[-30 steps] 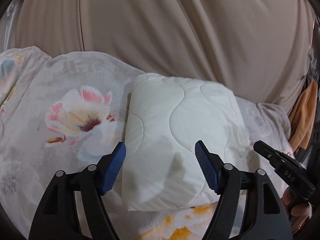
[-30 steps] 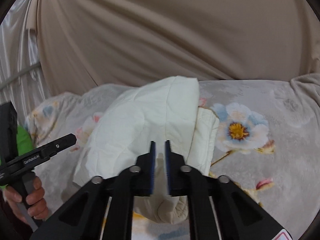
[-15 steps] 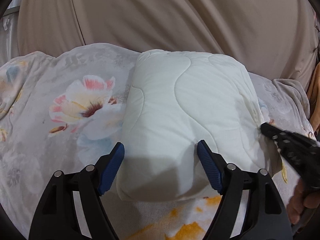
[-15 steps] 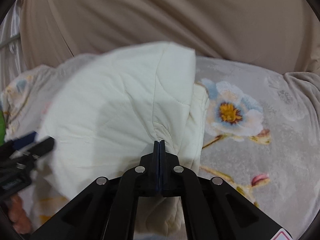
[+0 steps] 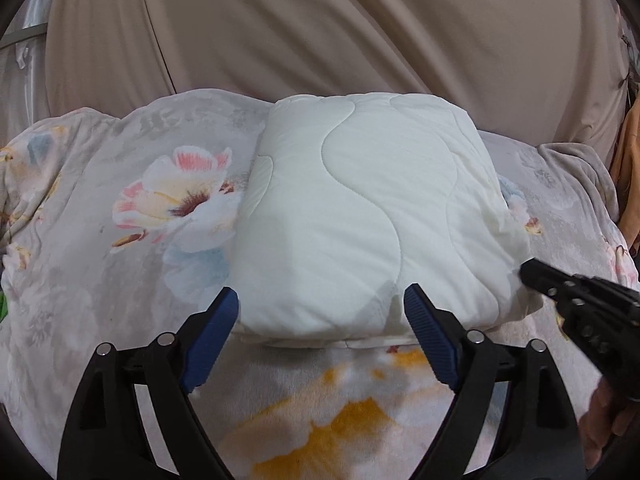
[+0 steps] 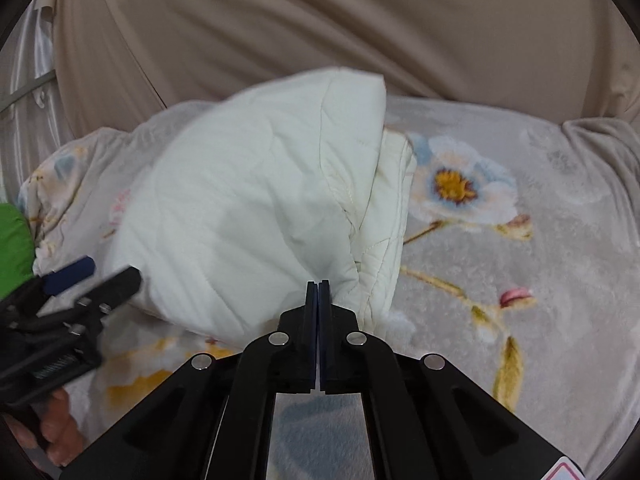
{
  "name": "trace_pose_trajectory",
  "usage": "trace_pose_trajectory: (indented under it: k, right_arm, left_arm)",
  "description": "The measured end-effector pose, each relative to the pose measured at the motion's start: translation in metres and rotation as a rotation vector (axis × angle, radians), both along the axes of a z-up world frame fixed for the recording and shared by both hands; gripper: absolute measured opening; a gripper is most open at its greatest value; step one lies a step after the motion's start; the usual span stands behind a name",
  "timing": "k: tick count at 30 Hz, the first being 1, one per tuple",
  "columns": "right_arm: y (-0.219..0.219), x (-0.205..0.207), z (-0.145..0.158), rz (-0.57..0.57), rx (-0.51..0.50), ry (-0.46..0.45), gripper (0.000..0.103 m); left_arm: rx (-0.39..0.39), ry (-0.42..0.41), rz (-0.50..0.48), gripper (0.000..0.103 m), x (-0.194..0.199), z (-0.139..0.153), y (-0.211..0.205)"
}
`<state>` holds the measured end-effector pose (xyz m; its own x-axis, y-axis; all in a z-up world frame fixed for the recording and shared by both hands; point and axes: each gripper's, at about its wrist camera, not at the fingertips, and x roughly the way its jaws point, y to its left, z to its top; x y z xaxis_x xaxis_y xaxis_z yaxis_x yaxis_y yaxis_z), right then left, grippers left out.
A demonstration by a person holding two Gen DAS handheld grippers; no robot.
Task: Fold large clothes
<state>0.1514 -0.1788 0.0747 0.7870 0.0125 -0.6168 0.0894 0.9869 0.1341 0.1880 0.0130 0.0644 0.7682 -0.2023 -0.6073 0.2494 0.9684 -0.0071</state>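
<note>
Folded quilt (image 5: 360, 216) fills mid-bed; floral blanket (image 5: 100, 280) either side seems passable.

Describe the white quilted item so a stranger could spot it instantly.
Find the floral blanket spread below the beige curtain. In its middle lies the folded quilted item, its corner pinched by the right gripper: plain cream-white with wavy stitching, unlike the flower print around it.

Bed under floral blanket (image 5: 120, 272) — folded cream quilted garment (image 5: 360, 216) lying directly on top, centred.
</note>
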Motion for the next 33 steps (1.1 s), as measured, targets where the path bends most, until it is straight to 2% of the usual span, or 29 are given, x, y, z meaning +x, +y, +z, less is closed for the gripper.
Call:
trace_pose_trajectory:
  k: [5,8,10,12,17,24,33]
  right_arm:
    - [0.008,-0.029,-0.002,-0.063,-0.055,-0.026,0.013]
    - [0.009,-0.044,-0.011,-0.1,-0.054,-0.038,0.02]
    - [0.009,-0.052,-0.018,-0.116,-0.051,-0.039,0.026]
    - [0.008,-0.059,-0.025,-0.132,-0.058,-0.039,0.037]
    - [0.018,-0.07,-0.041,-0.152,-0.073,-0.033,0.045]
    - [0.033,-0.069,-0.049,-0.141,-0.11,-0.022,0.051]
    - [0.035,-0.066,-0.053,-0.136,-0.107,0.0,0.052]
  left_arm:
    - [0.027,-0.017,0.009,0.087,-0.016,-0.009,-0.006]
    - [0.032,-0.036,0.023,0.09,-0.027,-0.013,-0.008]
    - [0.036,-0.042,0.038,0.092,-0.034,-0.018,-0.007]
    - [0.035,-0.041,0.043,0.092,-0.04,-0.023,-0.006]
    - [0.057,-0.049,0.078,0.092,-0.054,-0.038,-0.007]
    - [0.086,-0.066,0.075,0.092,-0.063,-0.043,-0.015]
    - [0.101,-0.047,0.079,0.092,-0.06,-0.047,-0.017]
